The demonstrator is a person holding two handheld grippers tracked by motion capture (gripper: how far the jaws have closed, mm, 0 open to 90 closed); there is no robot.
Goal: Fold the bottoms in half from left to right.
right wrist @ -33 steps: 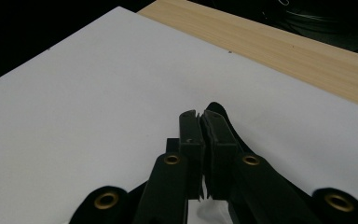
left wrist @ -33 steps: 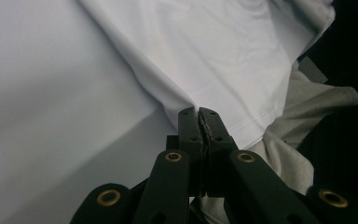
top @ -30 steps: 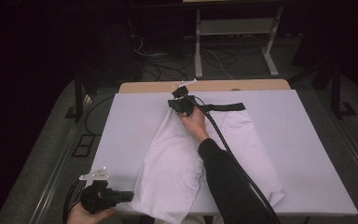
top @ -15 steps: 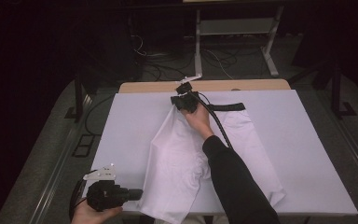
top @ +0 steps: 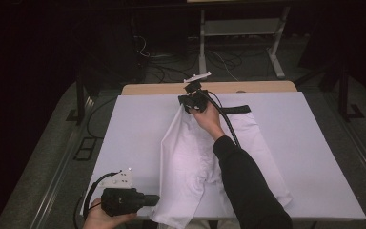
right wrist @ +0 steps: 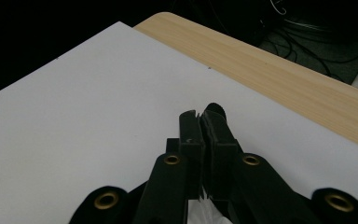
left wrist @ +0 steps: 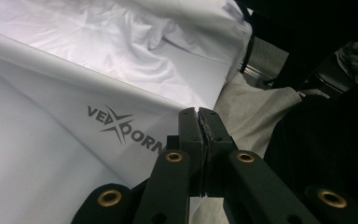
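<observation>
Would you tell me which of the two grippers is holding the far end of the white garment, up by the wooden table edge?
The right gripper, its jaws shut on the white garment there; the left gripper is at the near edge.

White garment (top: 190, 157), apparently trousers with a black waistband (top: 236, 109) at the far end, lies lengthwise on the white-covered counter (top: 133, 133). Left half is folded over and bunched, wrinkled through the middle; its near end hangs past the counter's front edge. A grey printed logo (left wrist: 123, 129) shows on the fabric.
</observation>
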